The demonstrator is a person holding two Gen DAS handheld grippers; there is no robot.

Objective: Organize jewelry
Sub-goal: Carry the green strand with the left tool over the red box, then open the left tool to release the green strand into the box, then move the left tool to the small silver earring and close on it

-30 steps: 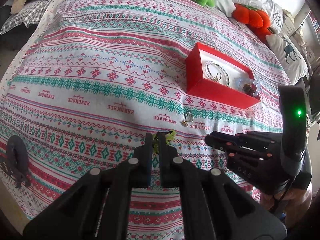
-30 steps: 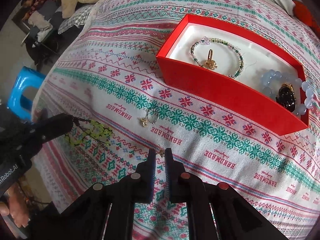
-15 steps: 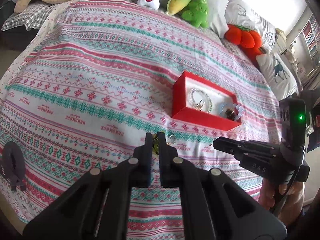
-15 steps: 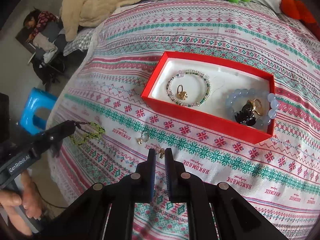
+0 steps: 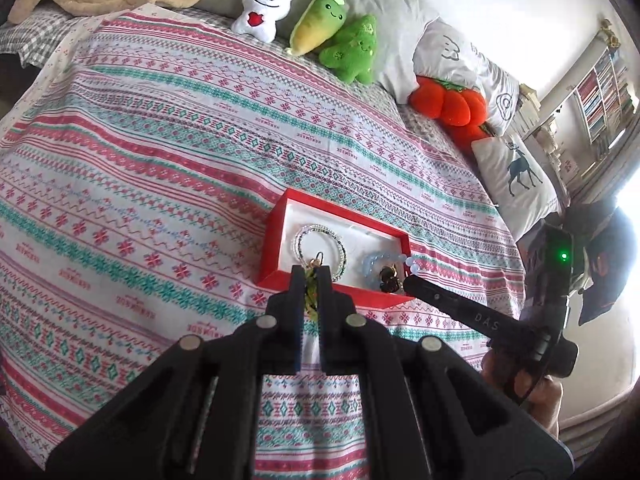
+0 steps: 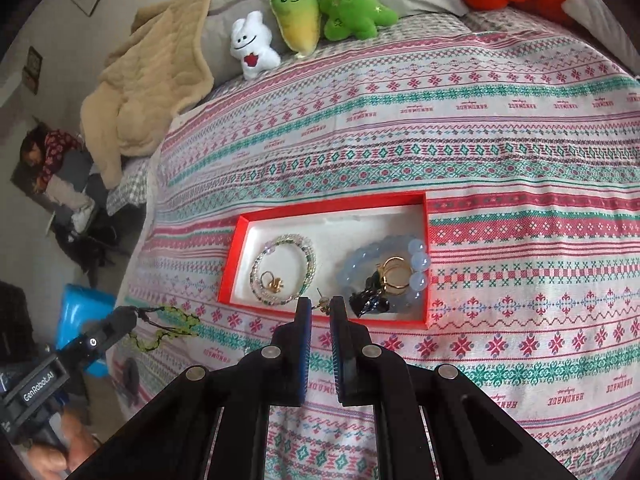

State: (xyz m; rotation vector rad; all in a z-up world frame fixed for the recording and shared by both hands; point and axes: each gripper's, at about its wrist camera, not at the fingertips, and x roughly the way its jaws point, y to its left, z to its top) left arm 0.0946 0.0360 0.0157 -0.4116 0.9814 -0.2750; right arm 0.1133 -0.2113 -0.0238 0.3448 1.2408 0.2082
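A red box (image 5: 270, 257) (image 6: 229, 265) with a white lining lies on the patterned bedspread. Inside are a pale beaded bracelet (image 6: 288, 268) around a gold ring, and a blue bead bracelet (image 6: 400, 268) with a black charm and gold hoops. My left gripper (image 5: 311, 278) (image 6: 127, 315) is shut on a green bead string (image 5: 310, 300) (image 6: 172, 322), which dangles above the bedspread short of the box's near left corner. My right gripper (image 6: 321, 305) (image 5: 409, 280) is shut on a small gold earring (image 6: 323, 303), above the box's near wall.
Plush toys (image 5: 328, 28) and pillows (image 5: 460, 56) line the far side of the bed. An orange plush (image 5: 452, 104) and a deer cushion (image 5: 516, 176) lie far right. A beige blanket (image 6: 144, 96) hangs off the corner. A blue stool (image 6: 80, 312) stands on the floor.
Both grippers have risen and moved toward the red box, carrying the green bead string and the earring off the bedspread. The right gripper now hangs over the box's near wall.
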